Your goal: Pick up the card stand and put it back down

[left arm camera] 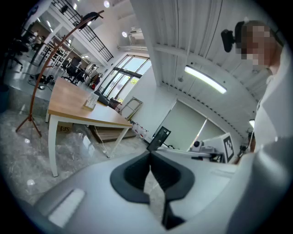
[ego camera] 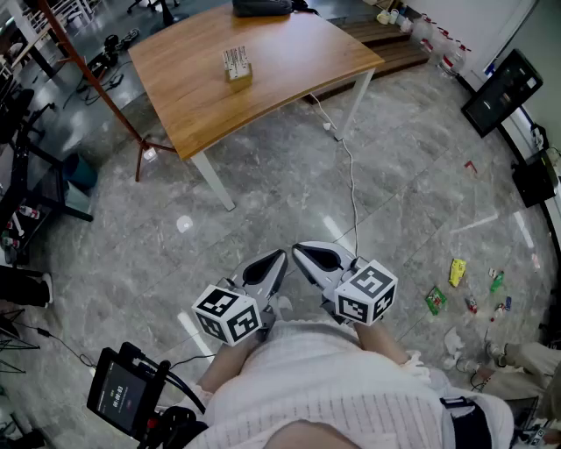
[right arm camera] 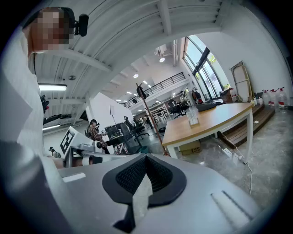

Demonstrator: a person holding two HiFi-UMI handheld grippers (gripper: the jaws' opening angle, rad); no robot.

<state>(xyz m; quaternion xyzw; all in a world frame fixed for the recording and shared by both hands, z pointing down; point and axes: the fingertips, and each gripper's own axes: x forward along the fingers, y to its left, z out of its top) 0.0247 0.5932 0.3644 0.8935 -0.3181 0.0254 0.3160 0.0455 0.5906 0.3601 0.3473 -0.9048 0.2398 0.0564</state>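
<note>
— Where is the thing to be lifted?

— The small tan wooden card stand (ego camera: 237, 67), with pale cards upright in it, stands on the light brown wooden surface (ego camera: 298, 61) with white legs. In the head view it sits toward the far left part of that surface, well apart from both grippers.

— Anything else up there?

— A dark object (ego camera: 261, 7) at the far edge. I cannot tell what it is.

— And the left gripper (ego camera: 280, 257)?

— It is held low, just in front of the person's white knitted top (ego camera: 324, 377), over the grey marbled floor (ego camera: 131, 237). Its own view shows the dark pads of the jaws pressed together at the tips, with nothing between them. The card stand shows small and far off on the surface beyond.

— The right gripper (ego camera: 299, 251)?

— Much the same. Its jaws are together and empty, and its marker cube is level with the left one. The two grippers angle inward, so their tips lie just beside each other.

— What lies between them and the surface?

— Bare floor, with a thin white cable (ego camera: 351, 175) running across it from beneath the surface toward the grippers. A slanted reddish-brown pole (ego camera: 96, 79) stands at the surface's left side.
</note>
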